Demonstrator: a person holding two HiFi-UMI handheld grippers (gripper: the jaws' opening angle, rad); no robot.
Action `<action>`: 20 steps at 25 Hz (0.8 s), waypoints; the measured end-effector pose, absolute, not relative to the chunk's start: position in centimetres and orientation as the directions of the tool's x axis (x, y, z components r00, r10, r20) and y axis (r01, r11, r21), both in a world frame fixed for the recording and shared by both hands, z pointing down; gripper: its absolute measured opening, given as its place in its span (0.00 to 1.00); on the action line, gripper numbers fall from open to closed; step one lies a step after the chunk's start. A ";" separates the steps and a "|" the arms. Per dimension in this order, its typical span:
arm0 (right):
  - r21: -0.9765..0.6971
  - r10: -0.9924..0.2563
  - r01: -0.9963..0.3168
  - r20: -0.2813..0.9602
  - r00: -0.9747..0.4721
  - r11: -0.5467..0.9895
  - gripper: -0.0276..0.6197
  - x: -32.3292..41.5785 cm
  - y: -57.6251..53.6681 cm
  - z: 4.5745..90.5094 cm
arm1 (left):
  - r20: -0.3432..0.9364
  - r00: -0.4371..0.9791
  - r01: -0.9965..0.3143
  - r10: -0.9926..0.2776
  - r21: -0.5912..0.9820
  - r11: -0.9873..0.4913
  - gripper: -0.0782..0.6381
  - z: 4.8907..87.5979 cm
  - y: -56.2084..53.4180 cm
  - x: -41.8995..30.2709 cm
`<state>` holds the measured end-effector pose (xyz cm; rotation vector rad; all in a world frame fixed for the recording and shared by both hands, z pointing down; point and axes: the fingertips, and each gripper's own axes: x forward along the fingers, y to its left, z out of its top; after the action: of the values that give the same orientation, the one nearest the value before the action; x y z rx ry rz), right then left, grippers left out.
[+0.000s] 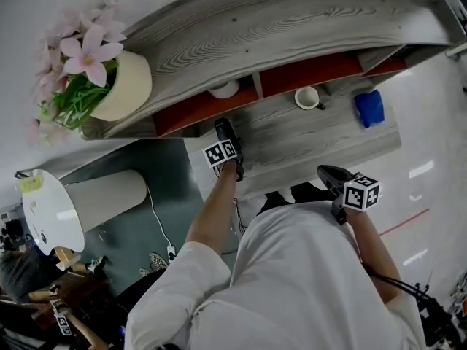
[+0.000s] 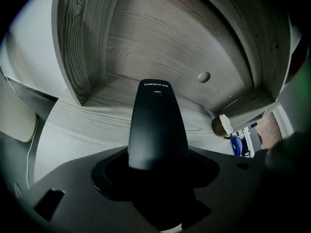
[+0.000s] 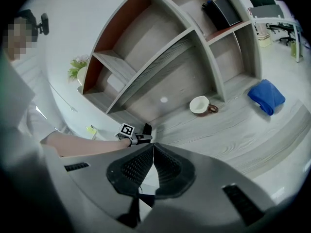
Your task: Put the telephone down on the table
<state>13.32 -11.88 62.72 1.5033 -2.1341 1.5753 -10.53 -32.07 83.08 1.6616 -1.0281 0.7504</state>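
Observation:
The telephone (image 2: 158,125) is a slim black handset that sticks out forward from my left gripper (image 2: 156,168), which is shut on its lower end. In the head view it (image 1: 222,128) hangs just over the left end of the grey wooden table (image 1: 292,141), close to the shelf unit. Whether it touches the wood I cannot tell. My right gripper (image 3: 152,152) is shut with nothing in it; it (image 1: 330,173) hovers at the table's near edge, to the right of the left one.
On the table stand a white cup (image 1: 308,98) and a blue cloth (image 1: 370,108) further right. A white bowl (image 1: 223,89) sits in a shelf niche behind the handset. A pot of pink flowers (image 1: 124,86) stands on the curved shelf top at left.

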 end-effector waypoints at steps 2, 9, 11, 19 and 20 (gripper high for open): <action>-0.676 -0.634 -0.736 0.578 -0.514 -0.020 0.07 13.1 -12.0 62.9 | 0.868 0.426 -0.905 -0.255 0.407 -0.125 0.51 83.9 -32.2 -10.7; -0.675 -0.619 -0.737 0.590 -0.519 -0.025 0.07 12.9 -12.0 62.9 | 0.892 0.393 -0.920 -0.223 0.382 -0.093 0.51 85.5 -32.3 -10.9; -0.675 -0.619 -0.737 0.593 -0.515 -0.032 0.07 13.1 -11.9 63.0 | 0.896 0.384 -0.923 -0.221 0.373 -0.092 0.51 85.7 -32.2 -11.0; -0.676 -0.611 -0.737 0.596 -0.521 -0.031 0.07 13.2 -12.1 63.2 | 0.906 0.358 -0.932 -0.223 0.336 -0.132 0.52 85.9 -32.0 -11.0; -0.675 -0.608 -0.737 0.597 -0.523 -0.029 0.07 13.2 -12.1 63.2 | 0.907 0.356 -0.934 -0.227 0.335 -0.128 0.52 85.9 -32.0 -10.9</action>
<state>13.23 -12.13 63.19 1.4665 -2.0998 1.5995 -10.92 -31.99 85.94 1.6008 -1.0663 0.8703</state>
